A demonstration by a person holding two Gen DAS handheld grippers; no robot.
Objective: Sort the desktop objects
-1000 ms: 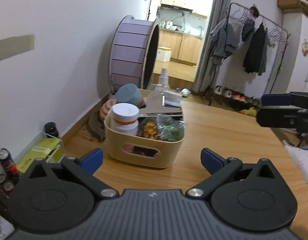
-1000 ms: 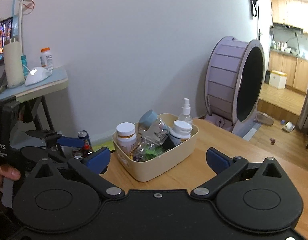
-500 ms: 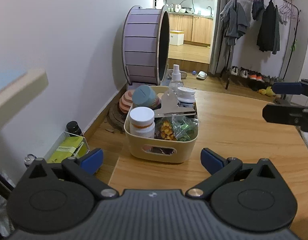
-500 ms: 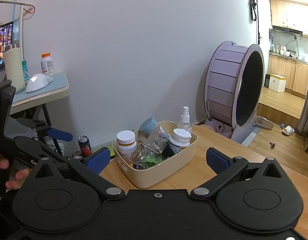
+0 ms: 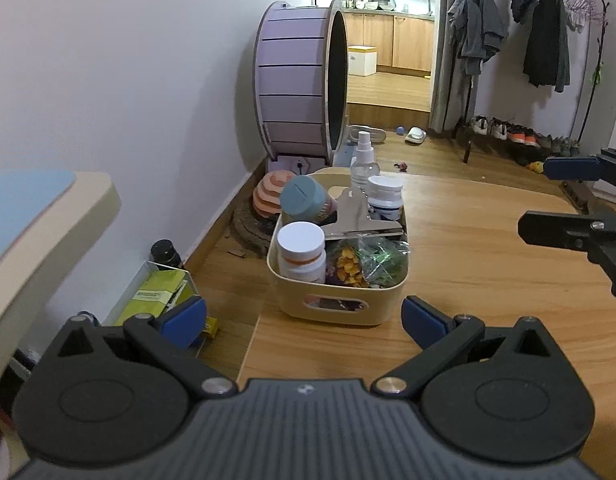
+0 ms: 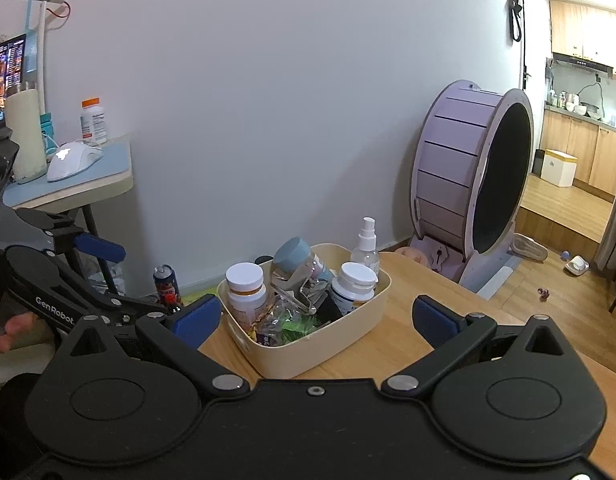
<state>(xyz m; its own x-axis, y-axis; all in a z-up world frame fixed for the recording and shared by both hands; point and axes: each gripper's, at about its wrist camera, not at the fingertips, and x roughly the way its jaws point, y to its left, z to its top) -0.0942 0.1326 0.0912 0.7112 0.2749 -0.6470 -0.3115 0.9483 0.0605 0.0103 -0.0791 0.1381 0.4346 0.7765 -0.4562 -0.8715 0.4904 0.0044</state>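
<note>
A cream basket (image 5: 294, 303) (image 6: 339, 332) stands at the wooden table's left edge. It is packed with a white pill bottle with an orange band (image 5: 301, 250) (image 6: 246, 290), a blue-capped jar (image 5: 302, 199) (image 6: 294, 254), a second white bottle (image 5: 383, 196) (image 6: 357, 286), a clear spray bottle (image 5: 365, 160) (image 6: 367, 242), a metal clip (image 5: 355, 216) and plastic bags (image 5: 367, 262). My left gripper (image 5: 304, 318) is open, short of the basket and empty. My right gripper (image 6: 315, 318) is open too, back from the basket's near side; it also shows as the right gripper (image 5: 579, 204) at the left wrist view's right edge.
A large purple wheel (image 5: 296, 84) (image 6: 467, 176) stands on the floor past the table. A side desk (image 6: 72, 184) holds a mouse and a bottle. A drink can (image 6: 166, 284), a clear box of packets (image 5: 160, 292) and a clothes rack (image 5: 539, 28) surround the table (image 5: 487, 264).
Both grippers have pulled back and risen from the basket, which looks smaller and farther now. Both stay open and empty. The basket has not moved.
</note>
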